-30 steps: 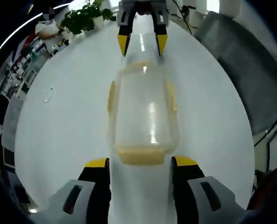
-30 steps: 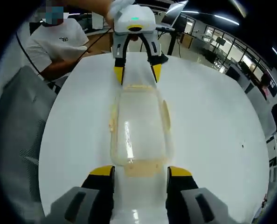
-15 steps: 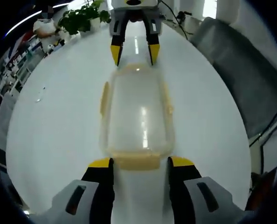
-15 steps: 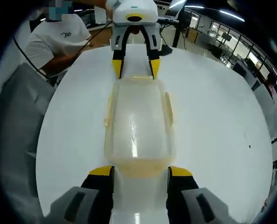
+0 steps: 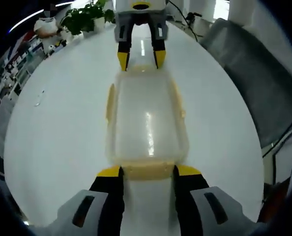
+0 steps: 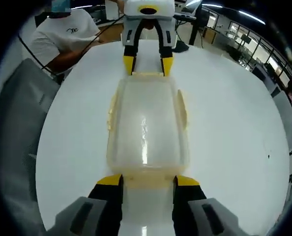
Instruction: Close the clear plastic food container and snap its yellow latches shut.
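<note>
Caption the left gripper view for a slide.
Two open grippers, left and right, bracket a clear container on a white table.

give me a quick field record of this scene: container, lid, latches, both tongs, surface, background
container: clear plastic food container, lying on the white table between the two tongs
lid: on top of the box
end latches: yellow latch between the left tongs' jaws; yellow latch between the right tongs' jaws
side latches: yellow, flared outward
left tongs: open, at one short end
right tongs: open, at the opposite end
background: potted plant; seated person in white shirt; grey chair
</note>
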Demonstrator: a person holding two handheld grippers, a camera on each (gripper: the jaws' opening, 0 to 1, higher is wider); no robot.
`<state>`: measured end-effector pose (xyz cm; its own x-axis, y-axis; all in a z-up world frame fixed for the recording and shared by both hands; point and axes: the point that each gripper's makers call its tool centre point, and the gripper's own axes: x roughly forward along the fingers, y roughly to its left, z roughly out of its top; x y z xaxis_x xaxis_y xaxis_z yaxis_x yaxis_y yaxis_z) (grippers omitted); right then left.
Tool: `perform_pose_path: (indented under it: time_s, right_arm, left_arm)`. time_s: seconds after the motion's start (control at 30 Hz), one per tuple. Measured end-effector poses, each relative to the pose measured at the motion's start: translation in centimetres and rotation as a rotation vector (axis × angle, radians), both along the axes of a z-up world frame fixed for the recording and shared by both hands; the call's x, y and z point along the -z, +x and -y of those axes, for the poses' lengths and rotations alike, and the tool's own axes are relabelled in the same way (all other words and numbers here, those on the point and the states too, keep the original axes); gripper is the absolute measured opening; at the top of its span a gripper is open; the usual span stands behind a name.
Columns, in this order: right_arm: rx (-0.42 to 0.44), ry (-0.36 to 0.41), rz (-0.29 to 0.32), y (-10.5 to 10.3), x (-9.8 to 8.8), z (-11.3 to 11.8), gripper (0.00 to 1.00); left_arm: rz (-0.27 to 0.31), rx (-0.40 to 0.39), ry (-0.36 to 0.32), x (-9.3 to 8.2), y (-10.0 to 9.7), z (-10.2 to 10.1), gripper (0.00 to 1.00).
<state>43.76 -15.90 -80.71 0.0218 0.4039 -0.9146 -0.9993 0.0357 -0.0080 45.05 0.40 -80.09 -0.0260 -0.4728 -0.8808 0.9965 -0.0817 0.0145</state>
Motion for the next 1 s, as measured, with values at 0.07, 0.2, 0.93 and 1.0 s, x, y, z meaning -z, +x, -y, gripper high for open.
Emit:
perform_pose_path:
  time_s: [0.07, 0.2, 0.93, 1.0]
  right_arm:
    - [-0.003, 0.006, -0.002, 0.0, 0.0, 0.0, 0.38]
    - [-0.012, 0.006, -0.001, -0.1, 0.0, -0.1, 0.38]
    - [-0.042, 0.042, 0.014, -0.7, -2.6, -0.3, 0.37]
    - [-0.046, 0.051, 0.018, -0.7, -3.4, -0.2, 0.37]
  left_arm:
    - [-0.001, -0.008, -0.006, 0.0, 0.0, 0.0, 0.38]
    - [0.001, -0.022, -0.001, 0.0, 0.0, 0.1, 0.38]
    - [-0.009, -0.053, 0.003, -1.9, -1.0, -0.2, 0.37]
    - [-0.006, -0.058, -0.002, -2.6, -1.2, -0.2, 0.37]
